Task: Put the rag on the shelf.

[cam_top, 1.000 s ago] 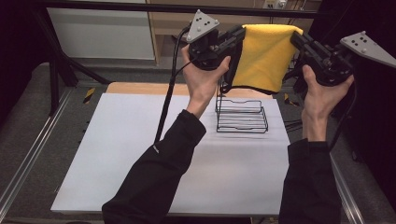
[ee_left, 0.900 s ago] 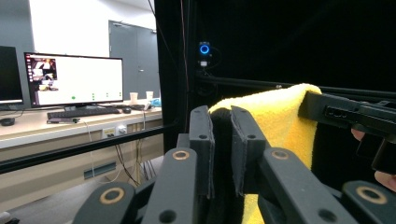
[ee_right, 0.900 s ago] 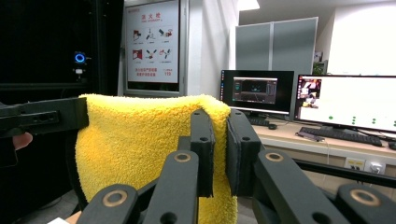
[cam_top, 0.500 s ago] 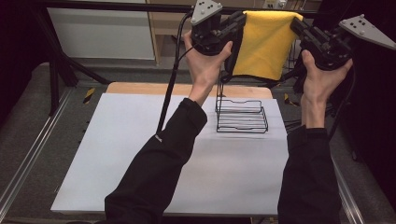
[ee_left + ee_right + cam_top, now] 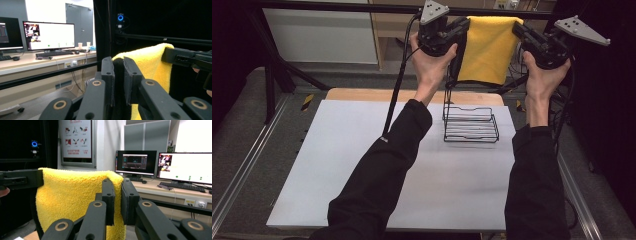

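A yellow towel hangs spread between my two grippers, held high over the far edge of the table. My left gripper is shut on its upper left corner, and my right gripper is shut on the upper right corner. In the left gripper view the jaws stand nearly together on the towel's edge, with the right gripper beyond. In the right gripper view the jaws pinch the towel, and the left gripper shows at the far left. A black wire rack stands on the table below the towel.
The white table top lies under both forearms. A black frame bar crosses the back. Metal rails run along both sides. Beyond the frame is a desk with monitors.
Both hands have carried the towel away from the person, toward the back, so it sits higher in the picture. The grip on both corners is unchanged. The rack has not moved.
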